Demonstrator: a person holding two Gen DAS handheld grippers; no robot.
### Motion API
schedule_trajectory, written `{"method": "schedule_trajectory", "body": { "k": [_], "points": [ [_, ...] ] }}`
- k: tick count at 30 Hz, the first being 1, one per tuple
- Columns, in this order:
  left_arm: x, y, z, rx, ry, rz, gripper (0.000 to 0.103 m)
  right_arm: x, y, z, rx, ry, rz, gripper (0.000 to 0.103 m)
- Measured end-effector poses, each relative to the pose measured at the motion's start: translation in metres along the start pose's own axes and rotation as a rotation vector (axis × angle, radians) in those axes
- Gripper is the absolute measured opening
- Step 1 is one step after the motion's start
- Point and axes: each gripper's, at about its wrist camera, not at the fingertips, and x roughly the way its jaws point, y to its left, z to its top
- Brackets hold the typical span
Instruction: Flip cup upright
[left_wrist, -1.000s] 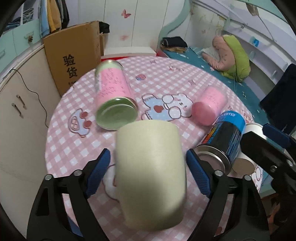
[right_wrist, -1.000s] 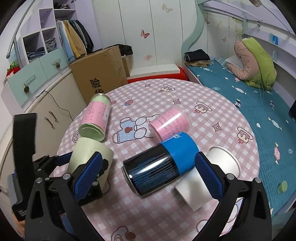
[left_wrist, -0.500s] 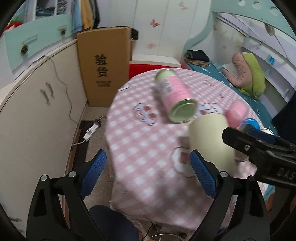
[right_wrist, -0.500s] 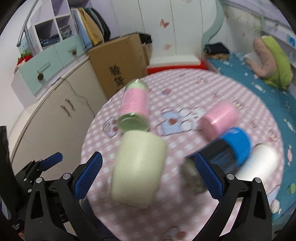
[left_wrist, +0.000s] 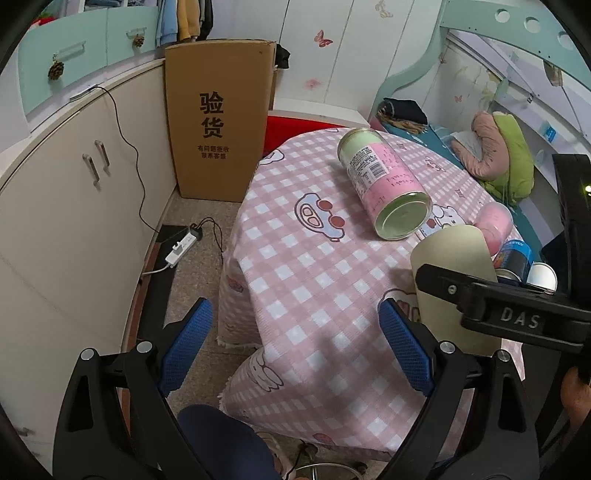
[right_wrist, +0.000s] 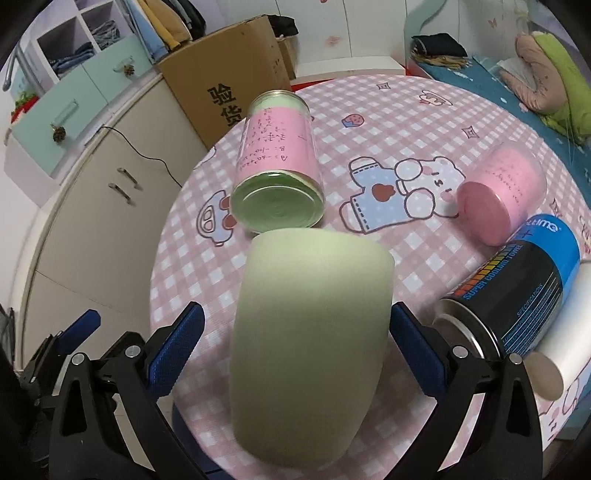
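Looking across the round table (right_wrist: 461, 110) with its pink checked cloth, you have the pale green cup (right_wrist: 310, 332) as your landmark, near the table's front edge with its closed base pointing away from you. Just beyond the cup lies the green-lidded pink canister (right_wrist: 279, 162); to the cup's right lies the blue-and-black can (right_wrist: 517, 295), with the small pink jar (right_wrist: 498, 199) behind that. Your right gripper (right_wrist: 295, 350) stands open, one blue pad on each side of the cup's wall, neither clearly touching. Your left gripper (left_wrist: 295, 354) is open too and holds nothing, off to the cup's left over the table edge. The cup looks light, stiff and smooth, so it may slip or skid; take it across the mid-wall, squeezing gently, before turning it mouth up
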Motion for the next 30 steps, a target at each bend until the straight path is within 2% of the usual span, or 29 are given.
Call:
{"method": "schedule_trajectory", "body": {
  "k": [2,4,5,10,23,30],
  "points": [
    [0.001,-0.001,0.001,0.002,0.002,-0.005,0.092,0.002,0.001,0.001,-0.008,0.002,-0.008,0.094],
    [0.003,-0.003,0.001,0.003,0.006,-0.010,0.092,0.004,0.002,0.002,-0.020,0.001,-0.023,0.080],
    [0.003,-0.003,0.002,0.001,0.006,-0.015,0.092,0.005,0.001,0.002,-0.020,0.003,-0.024,0.077],
    [0.002,-0.007,0.005,0.001,0.000,-0.026,0.092,0.004,0.001,0.004,-0.045,0.004,-0.016,0.076],
    [-0.003,-0.030,0.013,0.029,-0.031,-0.022,0.092,-0.041,-0.003,0.003,-0.122,-0.254,-0.054,0.076],
    [-0.002,-0.036,0.009,0.030,-0.020,-0.009,0.092,-0.041,-0.010,-0.004,-0.118,-0.253,-0.039,0.076]
  ]
}}
